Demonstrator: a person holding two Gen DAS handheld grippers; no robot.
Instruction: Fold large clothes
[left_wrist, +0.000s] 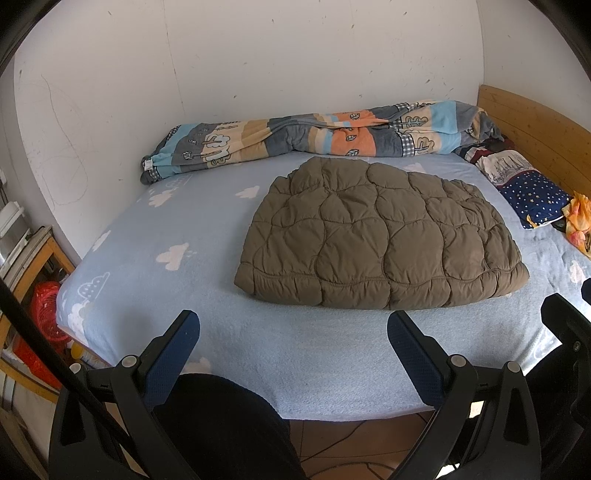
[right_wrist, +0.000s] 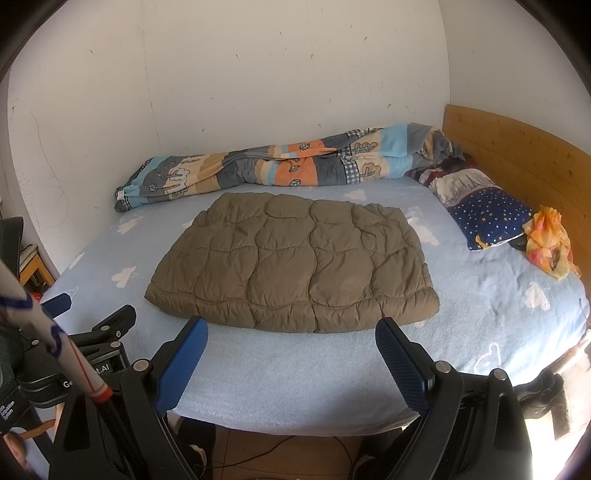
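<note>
A brown quilted puffer jacket (left_wrist: 380, 236) lies folded into a flat rectangle in the middle of the bed; it also shows in the right wrist view (right_wrist: 291, 266). My left gripper (left_wrist: 293, 328) is open and empty, held over the bed's near edge, apart from the jacket's hem. My right gripper (right_wrist: 291, 336) is open and empty, its blue pads just short of the jacket's near hem. Part of the right gripper (left_wrist: 565, 328) shows at the right of the left wrist view, and part of the left gripper (right_wrist: 88, 325) shows at the left of the right wrist view.
The bed has a light blue sheet with white clouds (right_wrist: 498, 306). A rolled patterned blanket (right_wrist: 280, 166) lies along the wall. A starry navy pillow (right_wrist: 491, 218), an orange cloth (right_wrist: 550, 243) and a wooden headboard (right_wrist: 517, 155) are at right. A wooden shelf with red items (left_wrist: 44, 314) stands at left.
</note>
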